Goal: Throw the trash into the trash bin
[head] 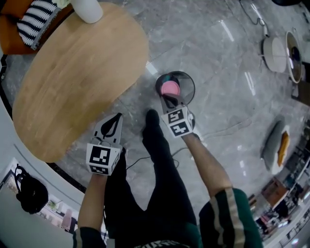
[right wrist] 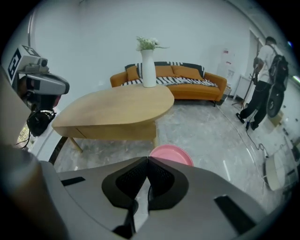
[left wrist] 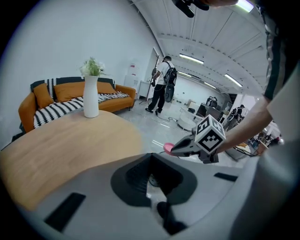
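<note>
Head view — right tool [head: 167, 99] grips pink plate [head: 170, 88].

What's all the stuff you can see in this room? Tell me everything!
table: one, light wood, left of the bin
vase: one, white, on the table's far edge
sofa: one, orange, behind the table, with a striped blanket on it
trash bin: one, dark, on the grey floor
pink disc: one, over the bin
black bag: one, low at the left
standing person: one, far across the room
left gripper: one, grey, shut and empty, beside the table
right gripper: one, grey, shut on the pink disc
</note>
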The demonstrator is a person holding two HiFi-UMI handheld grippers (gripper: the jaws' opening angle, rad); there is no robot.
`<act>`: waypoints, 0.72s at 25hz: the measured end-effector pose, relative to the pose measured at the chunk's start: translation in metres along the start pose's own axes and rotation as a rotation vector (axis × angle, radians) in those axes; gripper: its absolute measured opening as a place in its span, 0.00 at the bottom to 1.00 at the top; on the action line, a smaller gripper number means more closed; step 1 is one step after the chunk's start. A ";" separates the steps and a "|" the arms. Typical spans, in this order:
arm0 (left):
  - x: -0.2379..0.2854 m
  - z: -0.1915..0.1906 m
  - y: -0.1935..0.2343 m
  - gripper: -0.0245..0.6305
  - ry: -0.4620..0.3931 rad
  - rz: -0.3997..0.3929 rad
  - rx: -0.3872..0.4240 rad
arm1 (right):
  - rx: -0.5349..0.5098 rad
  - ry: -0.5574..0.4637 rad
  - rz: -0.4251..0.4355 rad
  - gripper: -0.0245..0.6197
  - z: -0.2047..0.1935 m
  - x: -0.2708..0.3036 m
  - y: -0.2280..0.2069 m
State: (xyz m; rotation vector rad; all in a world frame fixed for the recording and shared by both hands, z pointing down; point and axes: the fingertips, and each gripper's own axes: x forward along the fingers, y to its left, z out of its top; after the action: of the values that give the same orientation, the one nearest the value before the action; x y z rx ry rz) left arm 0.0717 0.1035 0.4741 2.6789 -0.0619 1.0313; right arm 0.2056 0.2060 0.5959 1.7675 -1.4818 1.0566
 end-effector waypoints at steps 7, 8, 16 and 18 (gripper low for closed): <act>0.050 0.000 -0.031 0.04 0.038 -0.037 0.000 | 0.108 0.071 0.020 0.04 -0.058 0.037 -0.034; 0.055 -0.002 -0.034 0.04 0.048 -0.043 0.001 | 0.121 0.083 0.022 0.04 -0.065 0.043 -0.037; 0.093 -0.020 -0.058 0.04 0.109 -0.098 0.033 | 0.091 0.175 0.051 0.04 -0.122 0.094 -0.052; 0.098 -0.027 -0.060 0.04 0.122 -0.106 0.038 | 0.088 0.168 0.064 0.04 -0.128 0.104 -0.055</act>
State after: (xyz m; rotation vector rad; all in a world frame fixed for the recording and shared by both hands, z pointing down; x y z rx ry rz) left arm 0.1358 0.1740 0.5442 2.6141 0.1227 1.1705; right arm 0.2403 0.2721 0.7529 1.6551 -1.4158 1.2871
